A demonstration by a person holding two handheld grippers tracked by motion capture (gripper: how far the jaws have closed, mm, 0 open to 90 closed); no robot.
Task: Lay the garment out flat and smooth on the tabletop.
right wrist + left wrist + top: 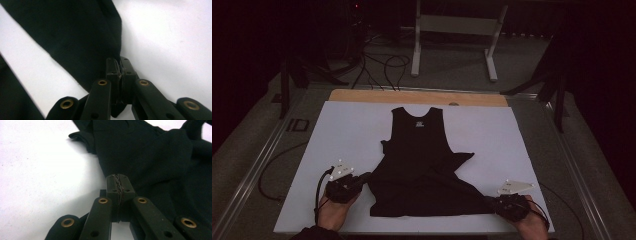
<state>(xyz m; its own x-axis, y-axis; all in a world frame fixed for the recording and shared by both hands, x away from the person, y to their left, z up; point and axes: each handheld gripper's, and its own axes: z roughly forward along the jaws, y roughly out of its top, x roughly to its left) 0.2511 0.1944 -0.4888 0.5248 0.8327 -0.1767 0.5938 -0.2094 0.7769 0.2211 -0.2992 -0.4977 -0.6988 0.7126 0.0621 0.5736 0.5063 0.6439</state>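
With each hand-held gripper, left [362,178] and right [493,202], pinching the black top's [422,165] hem, we should pull evenly toward 6 o'clock.

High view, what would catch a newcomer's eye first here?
A black tank top lies in the middle of the white sheet that covers the table, neck toward the far edge. At its near hem, the left hand-held gripper pinches one corner and the right hand-held gripper the other, both shut on the cloth.

Dim room, grey floor [452,60], white frame legs [416,45] (far side), black cables [382,65] trailing, wooden table edge [412,96]
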